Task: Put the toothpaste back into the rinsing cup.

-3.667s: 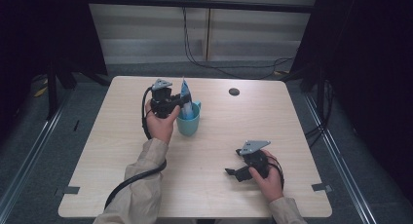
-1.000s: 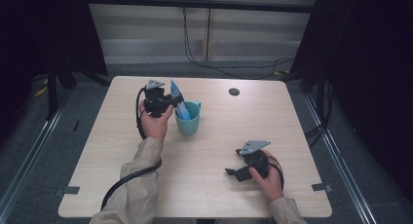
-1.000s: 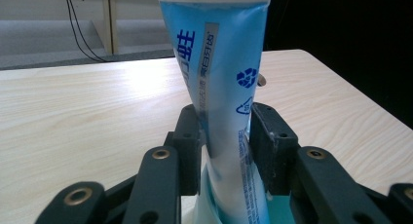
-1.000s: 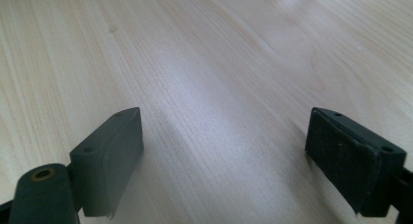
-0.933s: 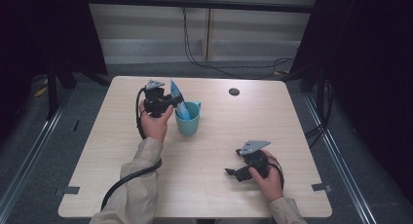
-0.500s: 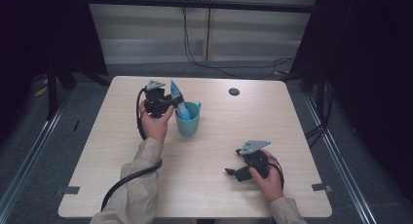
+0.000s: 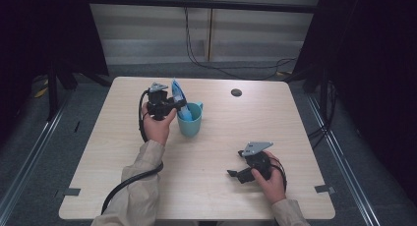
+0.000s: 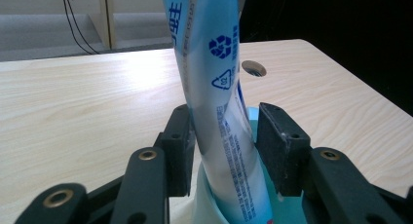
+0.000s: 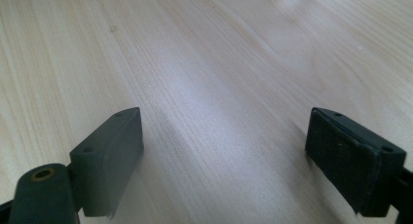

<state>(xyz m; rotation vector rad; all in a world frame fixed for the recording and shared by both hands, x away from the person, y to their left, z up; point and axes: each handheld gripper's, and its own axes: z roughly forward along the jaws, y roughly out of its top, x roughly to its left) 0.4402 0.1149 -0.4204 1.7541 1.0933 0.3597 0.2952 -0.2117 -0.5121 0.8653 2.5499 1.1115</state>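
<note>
1. Right, the left gripper is up at the far-left part of the table, hanging just over the teal cup.
2. Between its jaws stands a blue-and-white tube, its lower end down inside the cup and its top leaning up and away.
3. In the left gripper view one pad sits against the tube's side, while a sliver of space shows between the tube and the other pad; the jaws are parted about as wide as the tube, so contact on one side, not a firm squeeze.
4. The cup stands upright on the tabletop, handle turned to the right in the high view, just right of the person's left hand.
5. Over on the near-right side, the right gripper lies low on the table in the person's right hand, well apart from the cup.
6. Its jaws gape wide in the right gripper view, with bare wood between the pads and nothing held.
7. A small dark hole marks the tabletop near the far edge, beyond the cup.
</note>
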